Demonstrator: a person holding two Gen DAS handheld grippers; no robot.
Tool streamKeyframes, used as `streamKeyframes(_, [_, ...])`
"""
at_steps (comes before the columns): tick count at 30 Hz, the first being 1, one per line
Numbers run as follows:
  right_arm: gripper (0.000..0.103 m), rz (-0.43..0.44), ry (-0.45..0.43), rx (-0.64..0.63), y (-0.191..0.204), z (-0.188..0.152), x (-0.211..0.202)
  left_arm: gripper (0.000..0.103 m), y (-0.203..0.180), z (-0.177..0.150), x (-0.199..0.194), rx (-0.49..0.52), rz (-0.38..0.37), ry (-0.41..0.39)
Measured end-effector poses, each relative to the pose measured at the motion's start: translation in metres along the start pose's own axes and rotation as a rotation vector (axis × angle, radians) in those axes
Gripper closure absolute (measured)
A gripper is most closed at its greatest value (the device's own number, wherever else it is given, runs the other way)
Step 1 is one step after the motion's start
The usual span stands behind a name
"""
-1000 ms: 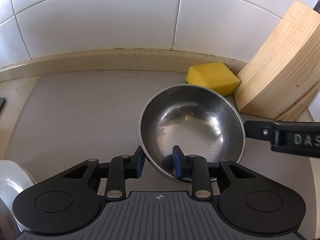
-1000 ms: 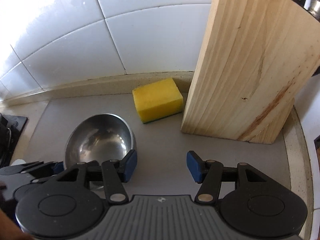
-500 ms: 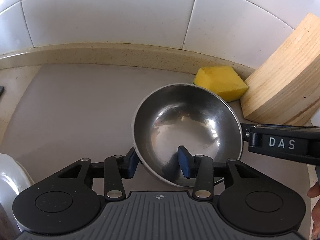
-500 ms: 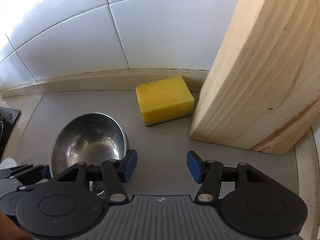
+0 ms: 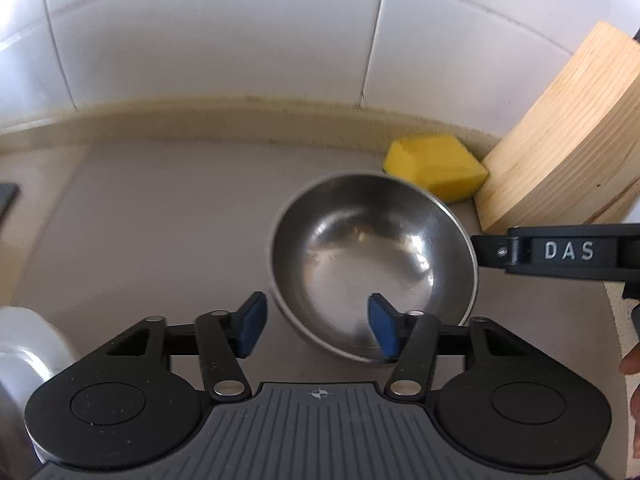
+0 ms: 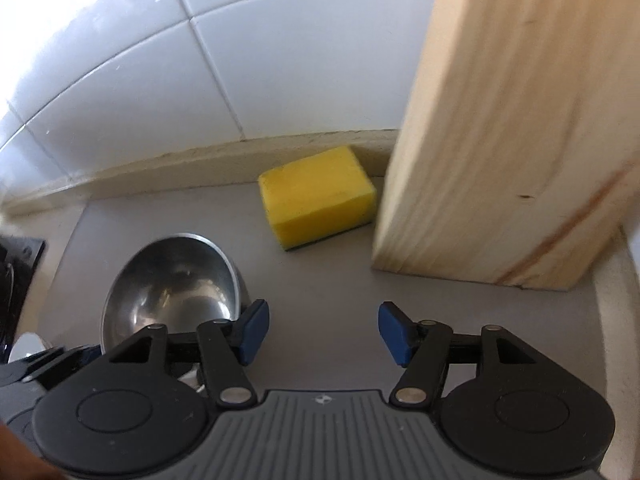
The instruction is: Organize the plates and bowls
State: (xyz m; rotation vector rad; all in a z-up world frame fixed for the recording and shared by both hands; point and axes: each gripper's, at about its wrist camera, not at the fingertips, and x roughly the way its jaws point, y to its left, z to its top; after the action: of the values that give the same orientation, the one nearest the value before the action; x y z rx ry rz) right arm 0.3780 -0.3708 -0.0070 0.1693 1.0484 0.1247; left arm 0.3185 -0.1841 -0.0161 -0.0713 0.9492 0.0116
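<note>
Each gripper, the left gripper point(image 5: 316, 328) and the right gripper point(image 6: 322, 332), has a ribbed grey body bearing a small emblem, flanked by two round black housings. Black linkage arms with silver rivets carry flat blue pads point(image 5: 251, 329). White letters "DAS" mark one black finger's side point(image 5: 568, 251).
</note>
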Motion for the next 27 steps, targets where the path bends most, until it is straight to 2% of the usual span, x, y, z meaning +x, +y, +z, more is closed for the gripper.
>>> streamKeyframes(3, [0.066, -0.031, -0.076, -0.013, 0.008, -0.004, -0.022, 0.041, 0.012, -0.005, -0.031, -0.013, -0.014, -0.055])
streamKeyframes(5, [0.065, -0.013, -0.142, -0.049, 0.023, -0.008, -0.045, 0.039, 0.026, -0.015, -0.066, -0.005, -0.050, -0.085])
streamKeyframes(6, [0.064, 0.012, -0.162, -0.070, 0.031, -0.011, -0.055, 0.033, 0.036, -0.023, -0.089, 0.005, -0.069, -0.113])
streamKeyframes(7, [0.060, 0.048, -0.171, -0.092, 0.043, -0.014, -0.065, 0.023, 0.048, -0.031, -0.111, 0.013, -0.067, -0.143])
streamKeyframes(9, [0.050, 0.158, -0.150, -0.130, 0.070, -0.024, -0.077, 0.015, 0.083, -0.049, -0.154, -0.011, 0.012, -0.213])
streamKeyframes(11, [0.047, 0.297, -0.086, -0.195, 0.105, -0.035, -0.078, 0.015, 0.127, -0.062, -0.178, -0.086, 0.133, -0.244])
streamKeyframes(12, [0.047, 0.352, -0.058, -0.224, 0.124, -0.041, -0.076, 0.015, 0.149, -0.067, -0.181, -0.133, 0.180, -0.234])
streamKeyframes(14, [0.047, 0.422, -0.007, -0.283, 0.162, -0.050, -0.067, 0.025, 0.193, -0.076, -0.170, -0.271, 0.237, -0.145])
streamKeyframes(15, [0.047, 0.434, 0.020, -0.316, 0.182, -0.053, -0.059, 0.034, 0.208, -0.081, -0.164, -0.338, 0.223, -0.111])
streamKeyframes(17, [0.047, 0.445, 0.050, -0.366, 0.211, -0.060, -0.049, 0.034, 0.228, -0.094, -0.150, -0.417, 0.174, -0.060])
streamKeyframes(22, [0.047, 0.435, 0.148, -0.393, 0.249, -0.071, -0.019, 0.040, 0.233, -0.104, -0.120, -0.423, 0.155, -0.014])
streamKeyframes(27, [0.047, 0.390, 0.162, -0.357, 0.252, -0.067, -0.005, 0.038, 0.235, -0.096, -0.112, -0.393, 0.138, -0.022])
